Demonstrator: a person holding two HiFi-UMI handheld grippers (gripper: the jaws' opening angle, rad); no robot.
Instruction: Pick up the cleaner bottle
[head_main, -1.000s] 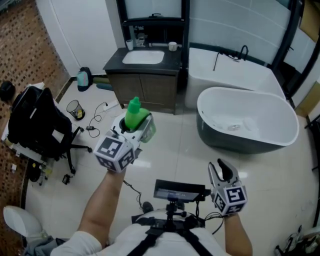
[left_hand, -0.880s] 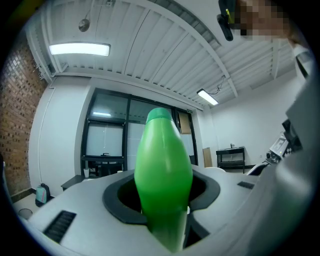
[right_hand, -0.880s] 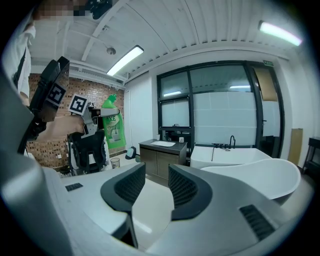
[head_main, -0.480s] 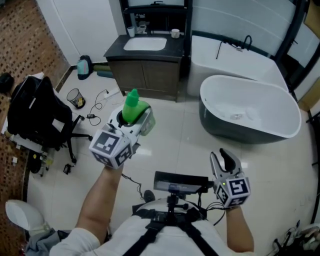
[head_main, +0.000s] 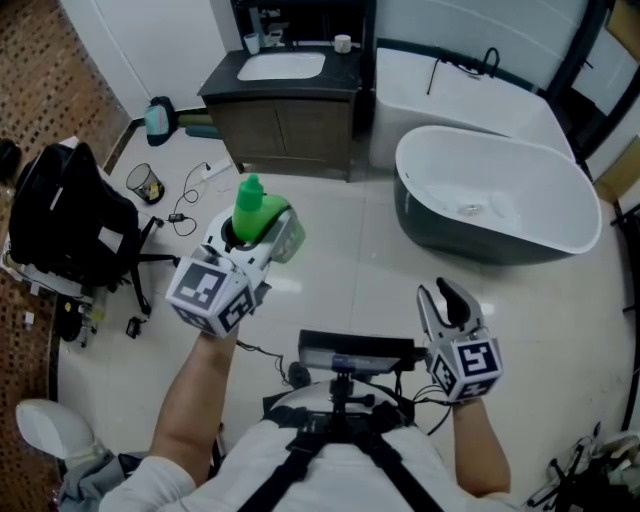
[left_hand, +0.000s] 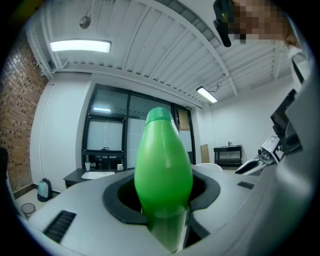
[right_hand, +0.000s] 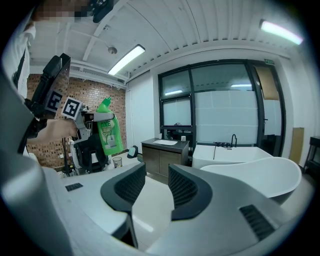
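Left tongs w/ cleaner bottle now sit a bit further from the vanity than 1 s ago. Jaws clamp the green bottle's lower body; it's approx. upright, cap up, held in air over the floor. Right tongs: jaws slightly apart, nothing btwn them, well apart from bottle.

Smooth glossy green plastic is noted on the cleaner bottle, matt grey plastic on the left gripper, a polished reflective sheen on the pale floor tiles, gloss white on the bathtub rim, dull wood grain on the cabinet, rough brick on the wall.
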